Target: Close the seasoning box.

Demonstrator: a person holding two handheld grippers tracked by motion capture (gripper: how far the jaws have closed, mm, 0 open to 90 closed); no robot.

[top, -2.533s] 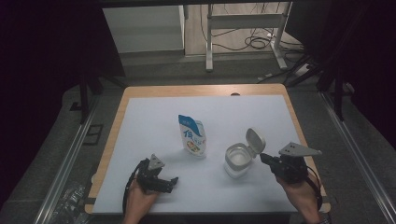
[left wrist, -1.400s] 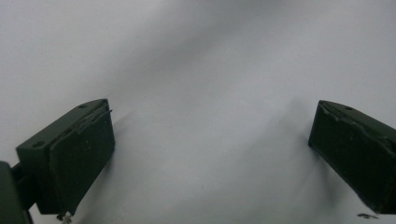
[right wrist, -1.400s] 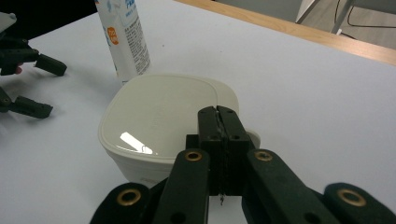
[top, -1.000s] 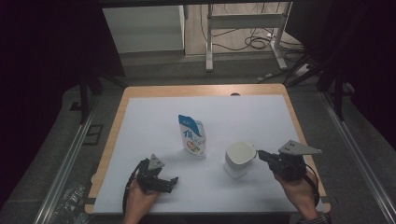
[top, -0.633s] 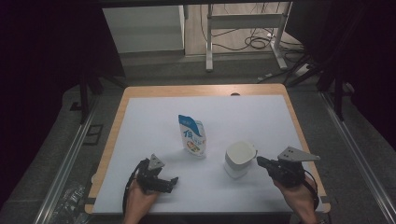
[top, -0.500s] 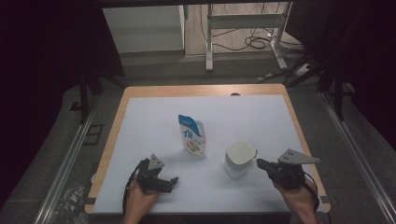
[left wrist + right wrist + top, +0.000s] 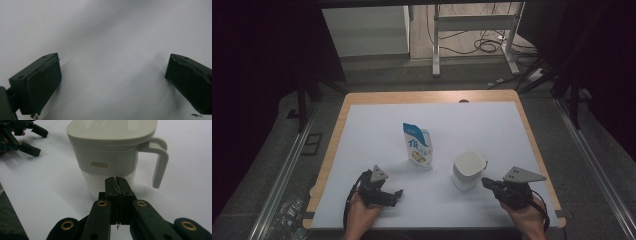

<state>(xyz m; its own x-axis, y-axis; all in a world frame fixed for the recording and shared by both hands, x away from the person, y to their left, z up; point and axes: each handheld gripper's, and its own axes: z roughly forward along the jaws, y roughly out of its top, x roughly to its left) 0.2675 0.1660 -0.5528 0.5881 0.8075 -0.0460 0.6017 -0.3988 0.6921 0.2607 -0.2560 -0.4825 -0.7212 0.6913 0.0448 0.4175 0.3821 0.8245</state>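
A white lidded cup (image 7: 467,170) with a side handle stands right of centre on the white table sheet; its lid is down. In the right gripper view the cup (image 7: 113,150) bears the letters ASD and its handle points right. My right gripper (image 7: 488,183) sits low just to the cup's right, jaws shut with nothing between them, tips (image 7: 116,180) a little short of the cup's clear lower part. A blue and white pouch (image 7: 417,145) stands upright at the centre. My left gripper (image 7: 396,195) rests near the front left, open over bare sheet (image 7: 112,75).
The white sheet (image 7: 377,130) covers a wooden table whose edge (image 7: 427,96) shows at the back. Desk legs and cables (image 7: 482,40) lie on the floor beyond. The other hand's open gripper (image 7: 22,135) appears at the upper left of the right gripper view.
The cup's lid, open at first, is now down. My right gripper has drawn back from the cup and sunk toward the table. The left hand has stayed still.
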